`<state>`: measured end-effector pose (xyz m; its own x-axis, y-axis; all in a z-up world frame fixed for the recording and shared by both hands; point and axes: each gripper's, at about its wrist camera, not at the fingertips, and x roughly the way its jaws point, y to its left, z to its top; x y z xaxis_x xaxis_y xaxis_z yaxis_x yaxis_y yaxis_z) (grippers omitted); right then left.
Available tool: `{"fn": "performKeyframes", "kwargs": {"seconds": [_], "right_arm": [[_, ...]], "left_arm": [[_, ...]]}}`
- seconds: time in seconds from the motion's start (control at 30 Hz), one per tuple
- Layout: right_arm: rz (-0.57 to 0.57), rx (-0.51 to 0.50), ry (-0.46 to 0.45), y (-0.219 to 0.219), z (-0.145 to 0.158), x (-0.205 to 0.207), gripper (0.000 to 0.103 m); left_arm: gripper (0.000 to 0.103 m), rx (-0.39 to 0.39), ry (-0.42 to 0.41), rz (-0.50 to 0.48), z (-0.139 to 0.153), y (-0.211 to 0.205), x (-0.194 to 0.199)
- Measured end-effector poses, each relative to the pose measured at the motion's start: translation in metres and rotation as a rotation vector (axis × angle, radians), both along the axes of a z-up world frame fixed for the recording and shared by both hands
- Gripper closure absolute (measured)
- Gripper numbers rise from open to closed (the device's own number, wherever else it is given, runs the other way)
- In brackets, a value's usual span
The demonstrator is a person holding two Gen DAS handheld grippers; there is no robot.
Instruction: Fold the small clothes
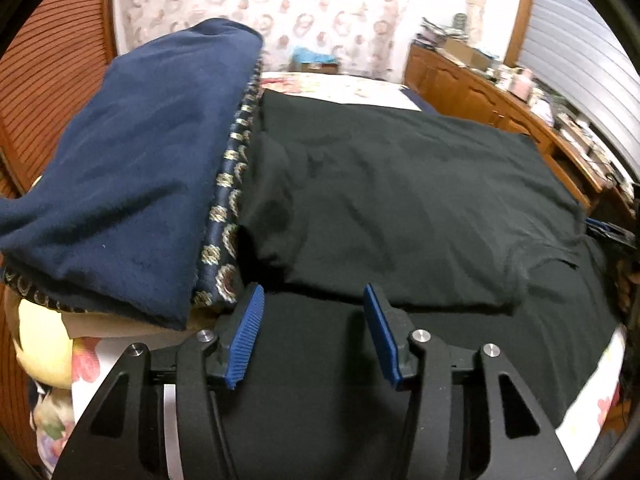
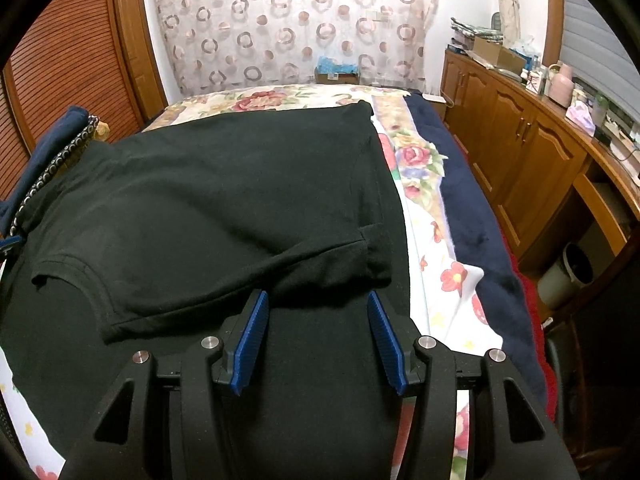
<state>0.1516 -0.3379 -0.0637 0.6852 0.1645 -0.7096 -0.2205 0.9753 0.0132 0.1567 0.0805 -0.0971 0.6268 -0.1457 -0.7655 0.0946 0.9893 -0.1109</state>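
Note:
A black T-shirt lies spread on the bed, with its near part folded over so a sleeve edge shows; it also fills the right wrist view. My left gripper is open and empty, hovering just over the shirt's near left part, beside the folded edge. My right gripper is open and empty, over the shirt's near right part, just short of the folded sleeve.
A folded navy blanket with a patterned trim is stacked at the shirt's left. The floral bedsheet and a navy cover lie on the right. A wooden cabinet with clutter runs along the right wall. A curtain hangs behind.

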Motion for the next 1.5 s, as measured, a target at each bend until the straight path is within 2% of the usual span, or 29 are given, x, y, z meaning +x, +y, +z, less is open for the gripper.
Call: {"fn": "performKeyframes", "kwargs": {"seconds": [0.37,0.43,0.5,0.6,0.83,0.9,1.13,1.33,1.4,1.5], "right_arm": [[-0.001,-0.030,-0.002,0.006,0.001,-0.001,0.048],[-0.002,-0.029,-0.002,0.005,0.001,-0.001,0.048],[-0.005,-0.024,-0.002,0.005,0.001,-0.002,0.048],[0.001,-0.009,0.004,0.003,0.002,-0.001,0.048],[0.013,0.071,0.030,-0.003,0.004,0.007,0.048],[0.010,0.083,0.026,-0.004,0.006,0.011,0.041],[-0.026,0.114,0.043,-0.007,-0.001,0.024,0.040],[0.003,0.186,0.030,-0.006,0.003,0.016,0.040],[-0.007,0.179,0.026,-0.007,0.003,0.014,0.031],[-0.055,0.184,0.039,-0.010,0.000,0.021,0.027]], "left_arm": [[0.051,0.007,0.021,0.023,-0.008,-0.007,0.010],[0.062,0.000,0.014,0.021,-0.007,-0.007,0.008],[0.079,-0.007,-0.006,0.026,-0.006,-0.005,0.005],[0.084,-0.011,-0.019,0.033,-0.004,-0.005,0.005],[0.087,0.012,-0.021,0.043,-0.004,-0.011,0.014],[0.090,0.024,-0.022,0.046,-0.005,-0.013,0.015],[0.091,0.041,-0.013,0.058,-0.006,-0.010,0.017],[0.091,0.044,-0.010,0.058,-0.006,-0.010,0.019],[0.091,0.046,-0.010,0.057,-0.006,-0.011,0.020],[0.091,0.046,-0.010,0.056,-0.006,-0.011,0.019]]}}
